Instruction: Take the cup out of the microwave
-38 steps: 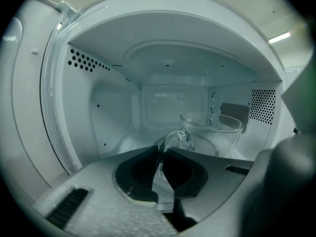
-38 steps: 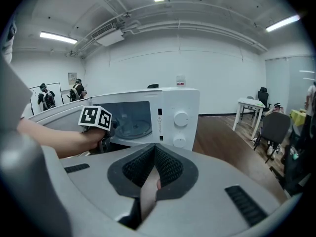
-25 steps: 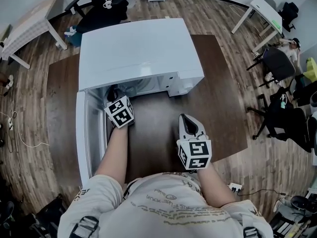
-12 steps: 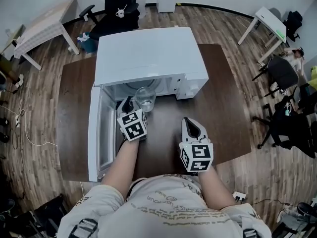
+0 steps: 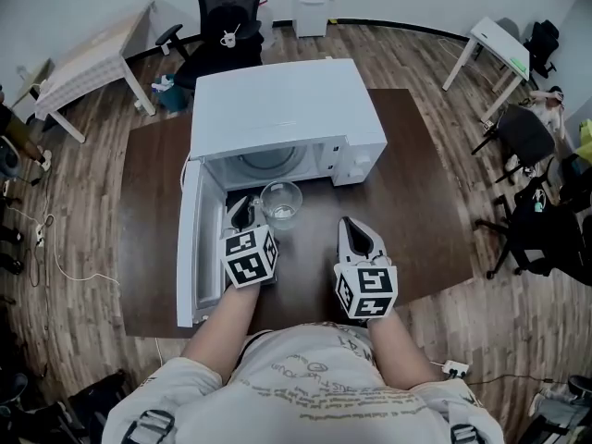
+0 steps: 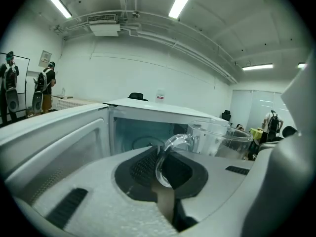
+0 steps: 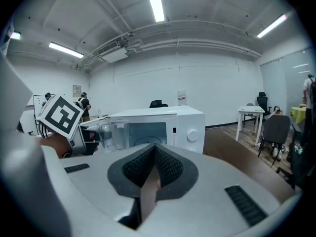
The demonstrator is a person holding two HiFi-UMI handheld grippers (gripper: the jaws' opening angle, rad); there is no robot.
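A clear glass cup point(image 5: 280, 202) with a handle is outside the white microwave point(image 5: 277, 104), just in front of its open cavity. My left gripper point(image 5: 242, 211) is shut on the cup's handle point(image 6: 169, 154); the cup's body point(image 6: 219, 138) stands upright to the right of the jaws. Whether the cup rests on the table I cannot tell. My right gripper point(image 5: 355, 229) hovers over the brown table point(image 5: 416, 202), shut with nothing in it. In the right gripper view point(image 7: 150, 179) the cup point(image 7: 109, 135) shows at left, before the microwave point(image 7: 170, 125).
The microwave door point(image 5: 190, 248) hangs open to the left, beside my left arm. Inside the cavity lies the turntable point(image 5: 270, 161). Office chairs point(image 5: 227, 12) and white tables point(image 5: 88, 63) stand on the wooden floor around the table.
My left gripper has drawn back out of the microwave toward me, bringing the glass cup with it. The right gripper has stayed where it was.
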